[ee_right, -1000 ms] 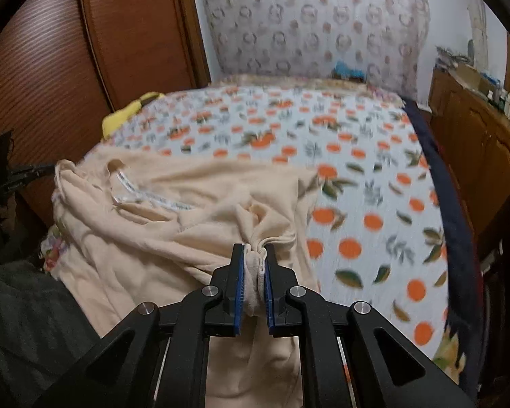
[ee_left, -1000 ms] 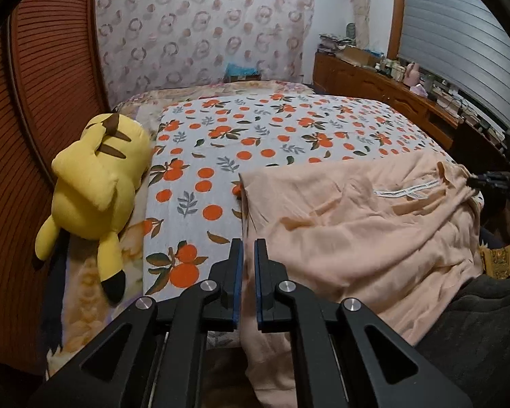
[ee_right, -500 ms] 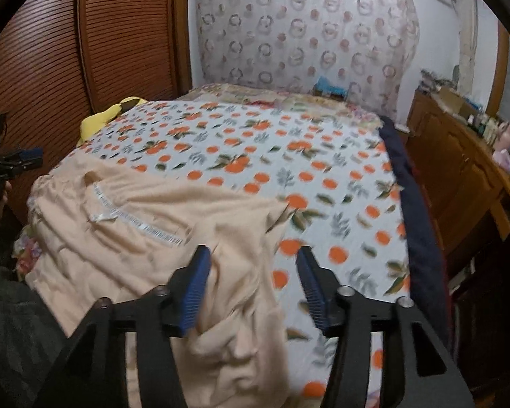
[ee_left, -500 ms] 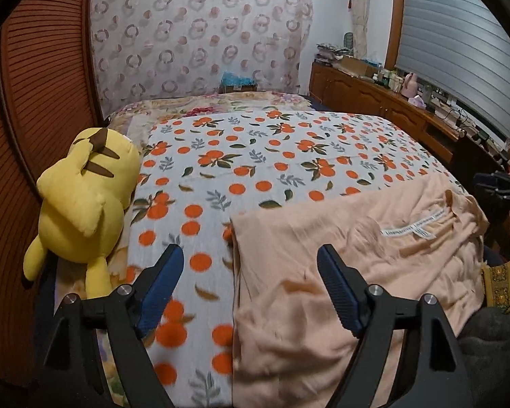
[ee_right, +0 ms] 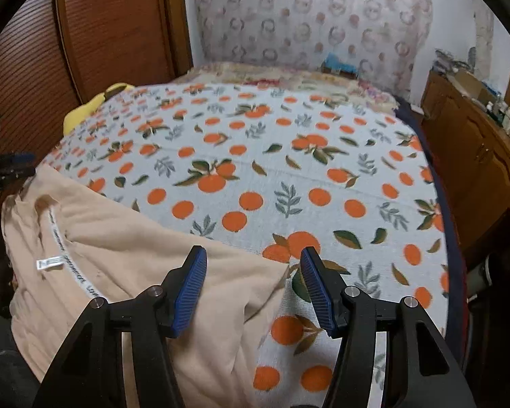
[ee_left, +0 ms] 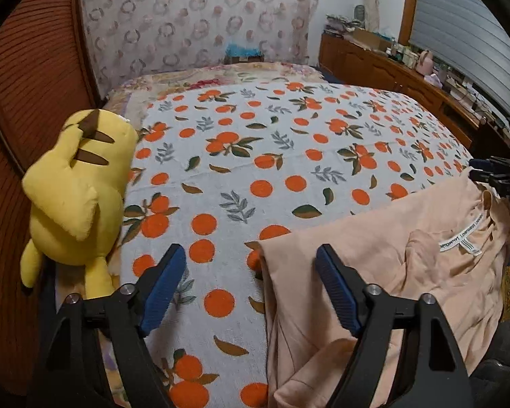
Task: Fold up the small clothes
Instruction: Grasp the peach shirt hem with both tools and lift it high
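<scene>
- A peach-coloured garment is lying spread on the near edge of a bed, on a white bedspread printed with oranges and leaves, with its white neck label facing up
- The left gripper is standing wide open above the bedspread, gripping nothing; its jaws have just been easing in a little from their widest
- The garment's left edge is running between the left gripper's blue pads, nearer the right-hand pad, with no pad pressing on the cloth
- The right gripper is standing about half open and is also holding nothing
- In the right wrist view, the garment's right corner is lying under and between the right gripper's pads, the cloth reaching across to just short of the right-hand pad, which is hanging over bare bedspread
- A yellow plush toy is lying at the bed's left side, well apart from the garment
</scene>
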A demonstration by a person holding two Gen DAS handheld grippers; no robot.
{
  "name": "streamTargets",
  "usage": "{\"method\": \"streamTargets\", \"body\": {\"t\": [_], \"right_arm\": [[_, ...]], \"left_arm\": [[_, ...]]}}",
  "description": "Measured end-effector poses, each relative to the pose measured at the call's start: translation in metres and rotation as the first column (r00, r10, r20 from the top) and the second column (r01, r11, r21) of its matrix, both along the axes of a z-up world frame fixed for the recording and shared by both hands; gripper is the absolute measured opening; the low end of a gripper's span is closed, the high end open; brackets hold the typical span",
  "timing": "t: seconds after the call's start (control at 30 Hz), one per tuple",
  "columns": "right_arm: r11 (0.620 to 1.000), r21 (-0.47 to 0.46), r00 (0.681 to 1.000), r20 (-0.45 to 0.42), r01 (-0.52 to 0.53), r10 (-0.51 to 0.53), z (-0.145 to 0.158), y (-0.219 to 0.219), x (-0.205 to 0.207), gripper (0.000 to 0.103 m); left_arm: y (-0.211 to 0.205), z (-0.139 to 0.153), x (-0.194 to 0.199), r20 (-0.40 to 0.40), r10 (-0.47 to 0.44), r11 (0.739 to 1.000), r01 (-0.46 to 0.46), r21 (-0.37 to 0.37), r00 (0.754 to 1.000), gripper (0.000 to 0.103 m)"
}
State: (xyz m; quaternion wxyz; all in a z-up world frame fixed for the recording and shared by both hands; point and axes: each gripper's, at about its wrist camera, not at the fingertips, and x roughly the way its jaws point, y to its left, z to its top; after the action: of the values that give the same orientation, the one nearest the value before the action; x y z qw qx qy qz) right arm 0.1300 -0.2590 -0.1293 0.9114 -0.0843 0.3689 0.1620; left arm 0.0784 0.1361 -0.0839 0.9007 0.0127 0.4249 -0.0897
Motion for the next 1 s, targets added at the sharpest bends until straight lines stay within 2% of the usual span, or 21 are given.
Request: {"method": "streamTargets", "body": {"t": [0.17, 0.43, 0.5, 0.57, 0.6, 0.67, 0.7, 0.73, 0.77, 0.9, 1.0], "right_arm": [[1.0, 0.025, 0.999, -0.047, 0.007, -0.006, -0.009, -0.005, 0.009, 0.059], [0.998, 0.054, 0.998, -0.068, 0.014, -0.01, -0.015, -0.007, 0.009, 0.059], [0.998, 0.055, 0.998, -0.068, 0.013, -0.01, -0.015, -0.005, 0.009, 0.059], [0.999, 0.052, 0.998, -0.065, 0.001, 0.002, -0.017, 0.0, 0.007, 0.053], [0.999, 0.043, 0.998, -0.065, -0.005, 0.008, -0.017, 0.002, 0.007, 0.05], [0.999, 0.047, 0.997, -0.07, -0.025, 0.029, -0.017, 0.005, 0.007, 0.037], [0.999, 0.044, 0.997, -0.071, -0.031, 0.034, -0.017, 0.006, 0.008, 0.032], [0.998, 0.045, 0.996, -0.072, -0.045, 0.048, -0.017, 0.008, 0.007, 0.016], [0.996, 0.057, 0.995, -0.076, -0.065, 0.07, -0.017, 0.011, 0.006, 0.01], [0.998, 0.036, 0.999, 0.015, -0.045, 0.045, -0.005, 0.014, -0.01, 0.007], [0.997, 0.073, 0.994, 0.112, -0.015, 0.006, 0.03, 0.005, -0.031, 0.006]], "left_arm": [[-0.001, -0.013, 0.004, -0.058, -0.04, 0.998, 0.037, -0.052, 0.997, 0.058], [-0.005, -0.017, 0.007, -0.074, -0.058, 0.996, 0.053, -0.075, 0.996, 0.057], [-0.006, -0.017, 0.009, -0.073, -0.067, 0.995, 0.061, -0.08, 0.995, 0.052], [-0.008, -0.017, 0.01, -0.074, -0.083, 0.993, 0.076, -0.093, 0.994, 0.036], [-0.009, -0.017, 0.01, -0.078, -0.095, 0.991, 0.087, -0.103, 0.992, 0.032], [-0.013, -0.016, 0.009, -0.081, -0.111, 0.989, 0.102, -0.11, 0.991, 0.016], [-0.015, -0.016, 0.008, -0.081, -0.122, 0.987, 0.112, -0.117, 0.989, 0.011], [-0.016, -0.015, 0.007, -0.076, -0.123, 0.987, 0.113, -0.118, 0.99, 0.009], [-0.019, -0.012, 0.003, -0.063, -0.12, 0.987, 0.113, -0.112, 0.991, 0.007], [-0.018, 0.014, -0.013, 0.027, -0.097, 0.985, 0.1, -0.142, 0.995, 0.007], [-0.016, 0.052, -0.027, 0.116, -0.099, 0.977, 0.119, -0.179, 0.988, 0.006]]}}
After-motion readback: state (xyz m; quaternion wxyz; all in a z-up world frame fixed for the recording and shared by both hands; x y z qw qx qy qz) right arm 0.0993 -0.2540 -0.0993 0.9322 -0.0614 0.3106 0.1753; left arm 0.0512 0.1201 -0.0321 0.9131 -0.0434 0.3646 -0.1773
